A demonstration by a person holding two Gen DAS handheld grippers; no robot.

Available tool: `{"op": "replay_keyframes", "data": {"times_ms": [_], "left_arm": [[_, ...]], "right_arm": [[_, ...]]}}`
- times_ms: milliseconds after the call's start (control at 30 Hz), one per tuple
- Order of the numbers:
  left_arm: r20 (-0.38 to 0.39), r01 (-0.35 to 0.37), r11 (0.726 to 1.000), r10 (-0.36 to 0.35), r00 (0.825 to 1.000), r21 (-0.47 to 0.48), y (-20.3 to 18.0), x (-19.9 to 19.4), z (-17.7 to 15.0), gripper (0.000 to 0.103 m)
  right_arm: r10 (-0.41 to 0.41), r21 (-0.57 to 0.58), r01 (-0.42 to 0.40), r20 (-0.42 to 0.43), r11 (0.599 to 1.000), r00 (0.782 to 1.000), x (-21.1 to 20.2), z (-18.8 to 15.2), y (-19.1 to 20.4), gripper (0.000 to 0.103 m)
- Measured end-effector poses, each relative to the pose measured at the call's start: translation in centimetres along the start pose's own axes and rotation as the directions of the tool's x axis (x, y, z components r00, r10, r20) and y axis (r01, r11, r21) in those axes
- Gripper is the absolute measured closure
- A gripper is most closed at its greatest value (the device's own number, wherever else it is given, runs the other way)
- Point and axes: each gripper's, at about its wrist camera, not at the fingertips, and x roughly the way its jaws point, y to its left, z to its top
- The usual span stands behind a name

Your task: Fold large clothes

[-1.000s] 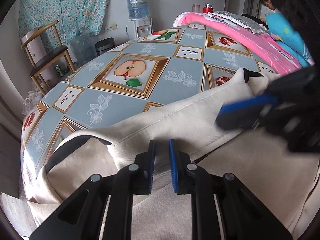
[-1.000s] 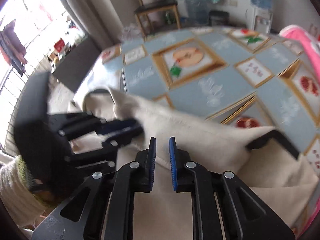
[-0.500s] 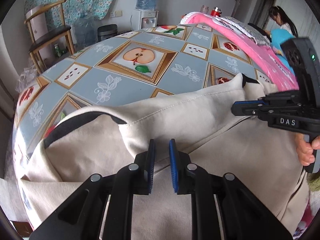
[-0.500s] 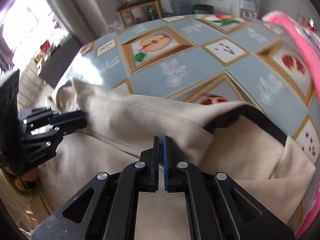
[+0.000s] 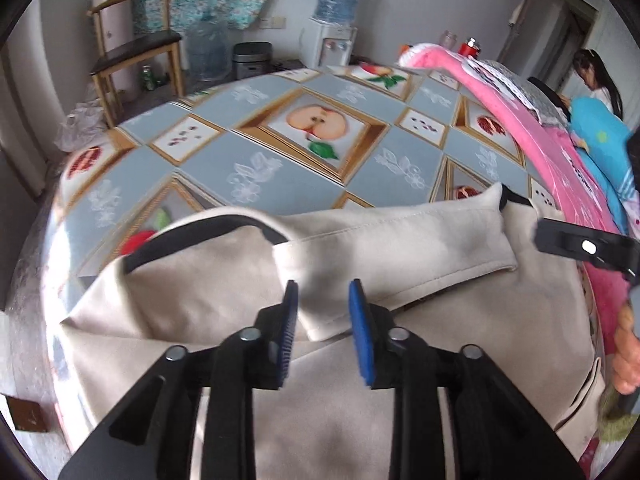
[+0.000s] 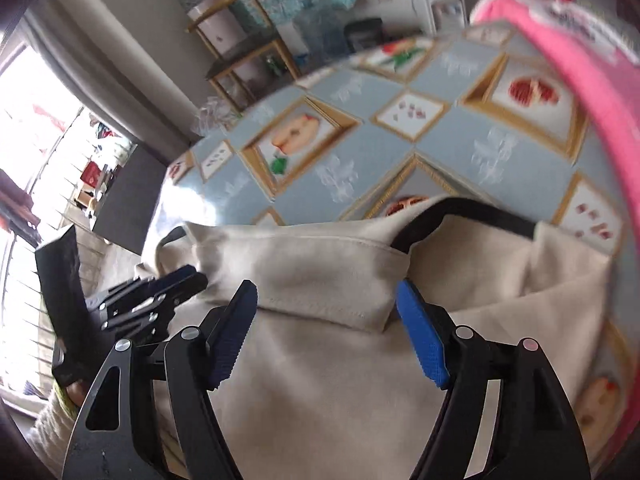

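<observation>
A large cream garment (image 5: pixel 400 360) with black trim (image 5: pixel 200 232) lies on the near part of the fruit-patterned table (image 5: pixel 280 168). Its folded-over flap (image 5: pixel 392 248) rests flat across the body. My left gripper (image 5: pixel 323 300) hovers just above the flap's near edge. Its jaws are opening and the blue pads touch no cloth. In the right wrist view the same flap (image 6: pixel 320 268) lies under my right gripper (image 6: pixel 326 296), whose jaws are opening wide with nothing pinched. The left gripper (image 6: pixel 160 296) shows at that view's left, the right gripper (image 5: pixel 580 246) at the left view's right edge.
A pink blanket (image 5: pixel 520 120) and a blue cushion (image 5: pixel 600 136) run along the table's right side, with a person (image 5: pixel 596 76) behind them. A wooden chair (image 5: pixel 132 48), a water dispenser (image 5: pixel 336 36) and a bin (image 5: pixel 252 60) stand beyond the far edge.
Both grippers were shut on the cream flap and have let it go; their jaws now stand apart. Both have lifted and pulled back a little, and the flap lies on the garment.
</observation>
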Motion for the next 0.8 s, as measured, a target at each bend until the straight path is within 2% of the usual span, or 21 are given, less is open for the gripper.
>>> {"op": "replay_keyframes", "data": {"times_ms": [133,200,400,500,567,667,800], "left_arm": [[0.018,-0.052,0.999,0.052,0.998,-0.015,0.3,-4.0,-0.2,0.067],[0.043,-0.070,0.997,0.071,0.997,-0.024,0.6,-6.9,-0.9,0.057],[0.137,-0.145,0.988,0.152,0.979,-0.057,1.7,-16.2,-6.1,0.031],[0.161,-0.182,0.978,0.197,0.967,-0.099,2.6,-19.3,-9.9,0.026],[0.147,-0.212,0.969,0.229,0.962,-0.127,3.1,-20.3,-12.6,0.025],[0.133,-0.242,0.955,0.266,0.955,-0.171,3.8,-21.0,-16.7,0.025],[0.102,-0.244,0.948,0.268,0.958,-0.206,3.8,-20.2,-21.1,0.025]], "right_arm": [[-0.034,-0.042,0.035,0.033,0.998,0.999,-4.2,-2.1,2.2,0.025],[-0.048,-0.076,0.053,0.067,0.996,0.997,-6.5,-3.8,3.2,0.018],[-0.077,-0.100,0.093,0.152,0.991,0.985,-11.8,-9.2,4.1,0.013],[-0.072,-0.069,0.083,0.158,0.994,0.985,-13.3,-11.7,3.4,0.013],[-0.060,-0.043,0.067,0.143,0.997,0.988,-13.7,-13.5,3.0,0.013],[-0.050,-0.029,0.053,0.095,0.998,0.994,-12.9,-15.9,3.0,0.013],[-0.044,-0.028,0.045,0.035,0.999,0.998,-11.5,-18.2,4.1,0.013]]}}
